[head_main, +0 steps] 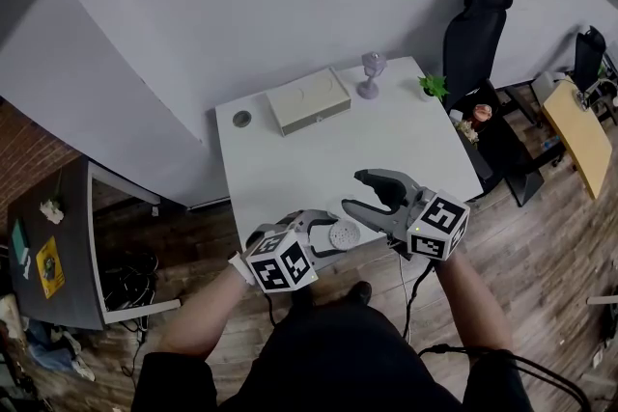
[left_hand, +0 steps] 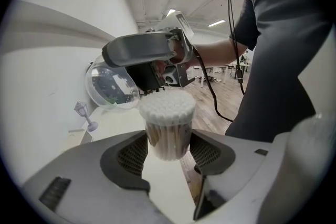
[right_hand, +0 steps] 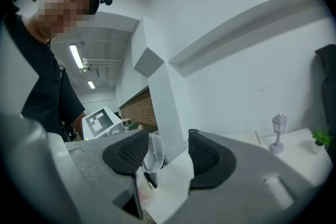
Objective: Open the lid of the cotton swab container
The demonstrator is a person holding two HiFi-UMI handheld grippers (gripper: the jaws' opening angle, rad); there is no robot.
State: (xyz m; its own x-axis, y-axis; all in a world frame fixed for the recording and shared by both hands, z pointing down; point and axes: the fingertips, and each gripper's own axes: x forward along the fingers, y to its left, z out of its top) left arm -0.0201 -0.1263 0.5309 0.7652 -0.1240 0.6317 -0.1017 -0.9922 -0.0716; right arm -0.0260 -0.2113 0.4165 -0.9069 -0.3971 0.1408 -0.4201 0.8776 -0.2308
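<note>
A: From your head view, your left tool [head_main: 331, 236] hides most of the cotton swab container [head_main: 345, 233]; only swab tips show.
B: Below your right tool [right_hand: 175, 140] you glimpse a sliver; the tool's body hides the rest.

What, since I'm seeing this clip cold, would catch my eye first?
The cotton swab container, open and packed with white-tipped swabs, is clamped in the left claw at the near edge of the white table. Right beside it, the clear lid is tipped off the top, between the parted jaws of the right claw.
</note>
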